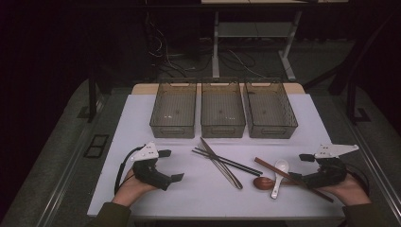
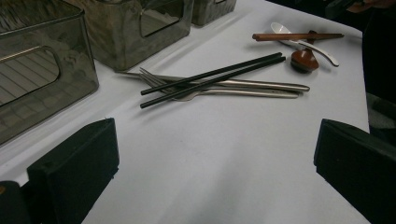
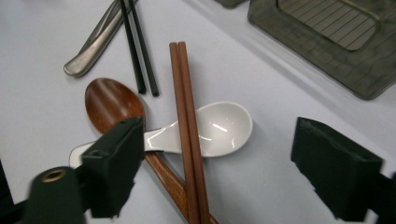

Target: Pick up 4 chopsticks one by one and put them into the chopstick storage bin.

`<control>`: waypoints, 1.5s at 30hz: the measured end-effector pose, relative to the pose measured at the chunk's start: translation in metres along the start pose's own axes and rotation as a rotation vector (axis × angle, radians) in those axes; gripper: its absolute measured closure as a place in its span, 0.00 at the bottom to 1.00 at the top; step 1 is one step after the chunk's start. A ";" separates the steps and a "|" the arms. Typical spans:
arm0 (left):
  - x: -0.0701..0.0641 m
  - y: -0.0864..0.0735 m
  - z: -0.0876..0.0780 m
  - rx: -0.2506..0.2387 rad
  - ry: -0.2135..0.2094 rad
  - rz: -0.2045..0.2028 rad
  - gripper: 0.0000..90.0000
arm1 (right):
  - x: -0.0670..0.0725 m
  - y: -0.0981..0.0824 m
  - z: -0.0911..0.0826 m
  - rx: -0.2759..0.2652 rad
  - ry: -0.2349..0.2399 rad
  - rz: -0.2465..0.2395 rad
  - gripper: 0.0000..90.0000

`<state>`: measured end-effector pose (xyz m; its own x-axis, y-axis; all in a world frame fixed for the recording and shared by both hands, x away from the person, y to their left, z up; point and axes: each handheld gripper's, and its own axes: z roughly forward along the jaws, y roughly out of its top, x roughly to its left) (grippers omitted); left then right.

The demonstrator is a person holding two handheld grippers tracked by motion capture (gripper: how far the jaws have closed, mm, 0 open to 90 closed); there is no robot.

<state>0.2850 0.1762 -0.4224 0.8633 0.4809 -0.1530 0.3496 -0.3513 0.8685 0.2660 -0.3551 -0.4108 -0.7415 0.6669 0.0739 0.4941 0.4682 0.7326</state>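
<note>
Brown chopsticks [image 3: 186, 126] lie crossed over white spoon [image 3: 219, 128], between your right gripper [image 3: 215, 163] jaws, spread wide. Close carelessly, you pinch spoon too. Left gripper [image 2: 210, 172] wide, empty.

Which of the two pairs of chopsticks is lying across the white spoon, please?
The brown wooden chopsticks cross over the white spoon, near the right gripper. The black chopsticks instead lie over the metal cutlery mid-table.

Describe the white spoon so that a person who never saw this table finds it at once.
On the white table, look at the near right corner, in front of the right tool. The white spoon lies in a small pile, under the brown chopsticks. Its neighbour, the wooden spoon, is dark brown.
</note>
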 end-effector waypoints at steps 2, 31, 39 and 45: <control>0.000 0.000 0.000 0.002 0.000 0.001 0.00 | 0.000 0.000 0.001 0.017 0.011 -0.006 0.28; -0.001 -0.001 0.002 0.013 -0.009 0.003 0.00 | -0.003 -0.006 0.011 0.138 0.071 -0.032 0.88; -0.001 -0.001 0.002 0.016 -0.011 0.003 0.00 | -0.003 -0.008 0.014 0.157 0.072 -0.039 0.88; -0.001 -0.001 0.002 0.018 -0.013 0.002 0.00 | -0.003 -0.008 0.015 0.164 0.065 -0.040 0.88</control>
<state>0.2845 0.1745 -0.4243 0.8688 0.4695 -0.1576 0.3542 -0.3668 0.8602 0.2710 -0.3527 -0.4271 -0.7876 0.6089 0.0944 0.5267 0.5858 0.6160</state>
